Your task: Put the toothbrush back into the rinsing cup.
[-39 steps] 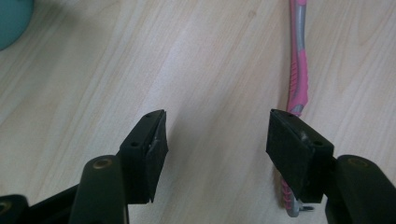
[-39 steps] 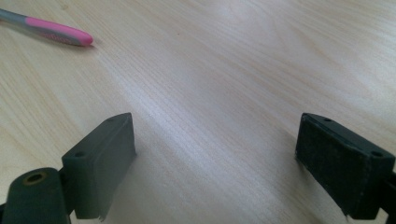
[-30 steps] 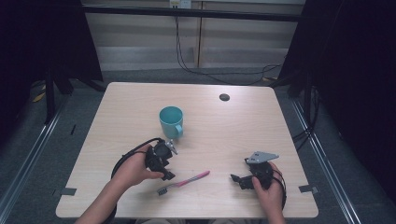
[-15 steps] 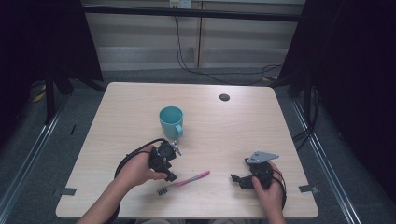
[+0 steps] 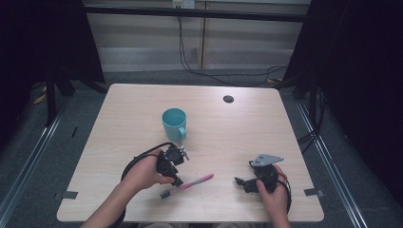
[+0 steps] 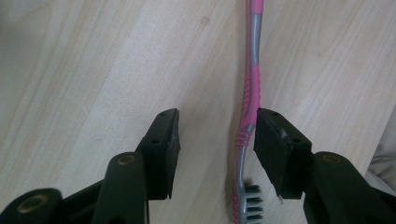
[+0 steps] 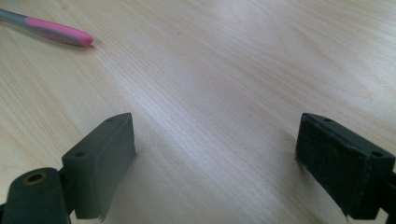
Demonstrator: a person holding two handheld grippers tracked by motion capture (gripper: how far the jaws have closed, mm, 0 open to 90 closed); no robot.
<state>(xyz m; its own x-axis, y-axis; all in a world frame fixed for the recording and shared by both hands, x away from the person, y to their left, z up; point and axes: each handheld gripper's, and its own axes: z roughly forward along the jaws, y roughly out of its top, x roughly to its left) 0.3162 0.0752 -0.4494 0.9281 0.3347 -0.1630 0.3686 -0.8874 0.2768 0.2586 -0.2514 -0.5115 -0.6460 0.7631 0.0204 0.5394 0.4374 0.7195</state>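
Observation:
A pink and grey toothbrush (image 5: 187, 184) lies flat near the table's front edge, bristle head toward the person. My left gripper (image 5: 177, 182) points down over its neck. In the left gripper view the toothbrush (image 6: 254, 79) runs between the jaws, close against the right-hand pad (image 6: 271, 140) and well clear of the other. The left gripper (image 6: 215, 116) has just been closing, but the pads do not clamp the handle. My right gripper (image 5: 240, 182) rests on the table to the right, jaws wide open on bare wood (image 7: 217, 126). The handle's pink end (image 7: 60, 31) shows farther off in the right gripper view.
A teal mug (image 5: 174, 123) stands upright just beyond the left gripper, handle toward the front. A small black disc (image 5: 228, 99) sits near the far edge. The light wooden table (image 5: 119, 118) is ringed by dark floor and metal rails.
The left gripper has tipped slightly lower over the toothbrush. The toothbrush, the mug and the right hand have stayed where they were.

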